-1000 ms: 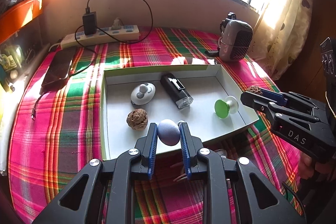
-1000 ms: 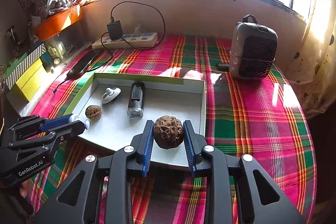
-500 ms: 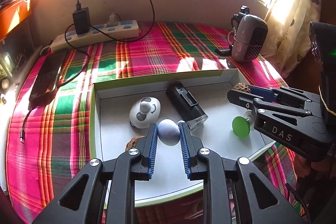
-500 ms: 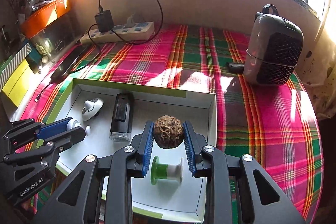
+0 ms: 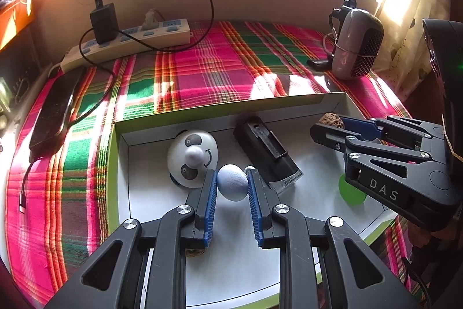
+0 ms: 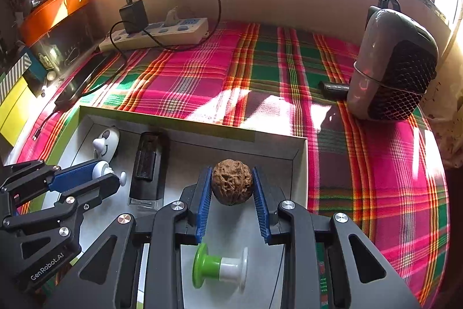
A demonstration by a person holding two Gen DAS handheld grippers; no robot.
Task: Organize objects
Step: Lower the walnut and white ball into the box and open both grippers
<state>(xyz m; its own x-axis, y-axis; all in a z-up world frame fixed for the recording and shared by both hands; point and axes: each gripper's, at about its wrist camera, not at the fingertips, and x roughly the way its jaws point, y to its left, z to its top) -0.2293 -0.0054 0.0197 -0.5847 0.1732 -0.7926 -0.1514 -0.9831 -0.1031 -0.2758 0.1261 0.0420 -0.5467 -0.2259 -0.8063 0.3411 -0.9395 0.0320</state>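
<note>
My left gripper (image 5: pixel 231 185) is shut on a pale blue egg-shaped object (image 5: pixel 232 186), held over the white tray (image 5: pixel 123 178) near the panda-faced white piece (image 5: pixel 192 157). My right gripper (image 6: pixel 232 184) is shut on a brown walnut (image 6: pixel 231 181), hanging over the tray's (image 6: pixel 301 161) right side. A black rectangular device (image 5: pixel 266 154) lies in the tray's middle. A green and white spool (image 6: pixel 220 268) lies below the right gripper. A second walnut (image 5: pixel 195 252) shows partly under the left fingers. In the left wrist view the right gripper (image 5: pixel 325 126) stands at the right; in the right wrist view the left gripper (image 6: pixel 111 174) stands at the left.
The tray rests on a pink and green plaid cloth (image 6: pixel 202 77). A power strip (image 5: pixel 130 41) with a black charger and cable lies at the back, a dark phone (image 5: pixel 55 109) at the left, and a grey heater (image 6: pixel 390 65) at the back right. A wall and window close the far side.
Both grippers have moved forward and down over the tray, each keeping its object. The tray's contents now lie closer below them; the spool sits beneath the right gripper.
</note>
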